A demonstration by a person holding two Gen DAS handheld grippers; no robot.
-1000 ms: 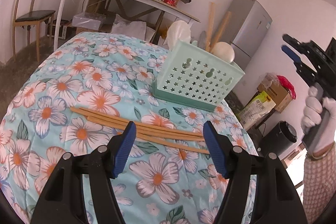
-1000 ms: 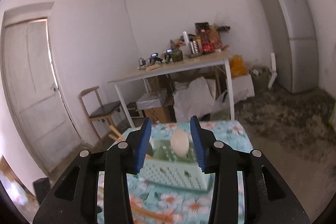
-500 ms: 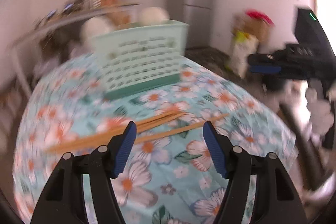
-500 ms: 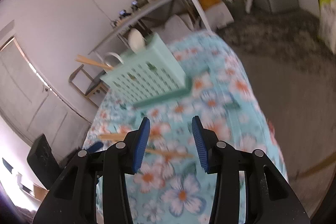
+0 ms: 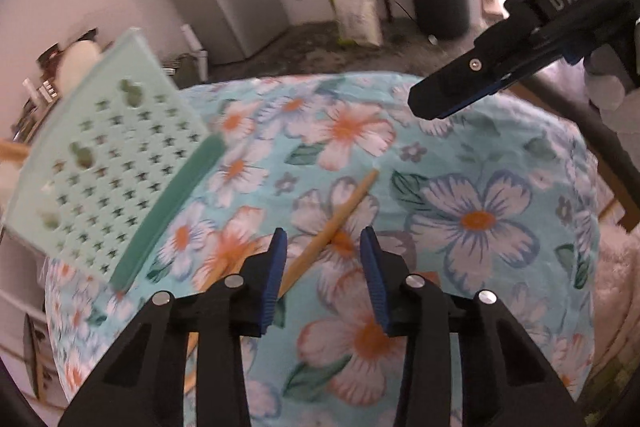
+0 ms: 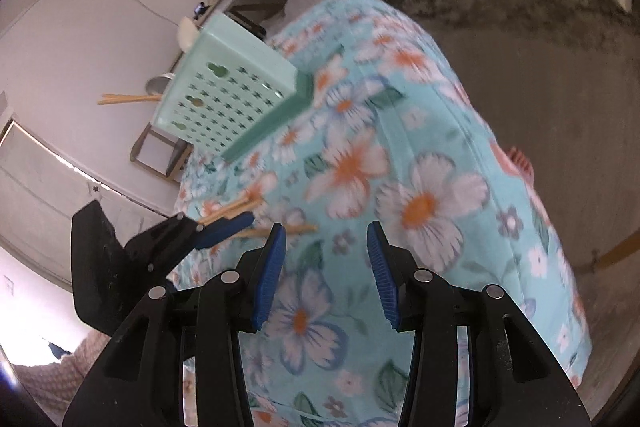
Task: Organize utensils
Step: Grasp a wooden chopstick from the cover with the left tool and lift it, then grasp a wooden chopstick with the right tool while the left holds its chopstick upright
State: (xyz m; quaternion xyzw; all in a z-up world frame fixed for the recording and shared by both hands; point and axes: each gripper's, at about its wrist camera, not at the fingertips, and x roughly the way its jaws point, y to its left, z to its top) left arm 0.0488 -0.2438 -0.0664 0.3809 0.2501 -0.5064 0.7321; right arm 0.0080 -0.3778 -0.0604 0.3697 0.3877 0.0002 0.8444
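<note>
While we look down on the flowered tablecloth (image 5: 480,187), the green basket (image 5: 104,163) stands at its far left; our left tongs (image 5: 324,247) have been narrowing around a chopstick (image 5: 340,219), not yet pinching; right tongs (image 6: 326,239) gape empty.

Left wrist view: mint basket (image 5: 108,163) motion-blurred, its far end cut off at the left edge; contents hidden behind its perforated wall. Chopstick (image 5: 332,227) lower end hidden behind a blue finger (image 5: 276,279) of the left gripper (image 5: 324,283); contact with the fingers not determinable. Further sticks beside it blurred, count unclear.

Right wrist view: chopsticks (image 6: 236,209) on the floral cloth (image 6: 400,155) blurred and partly hidden behind the left gripper's finger (image 6: 224,227). Worktop under the cloth hidden.
</note>
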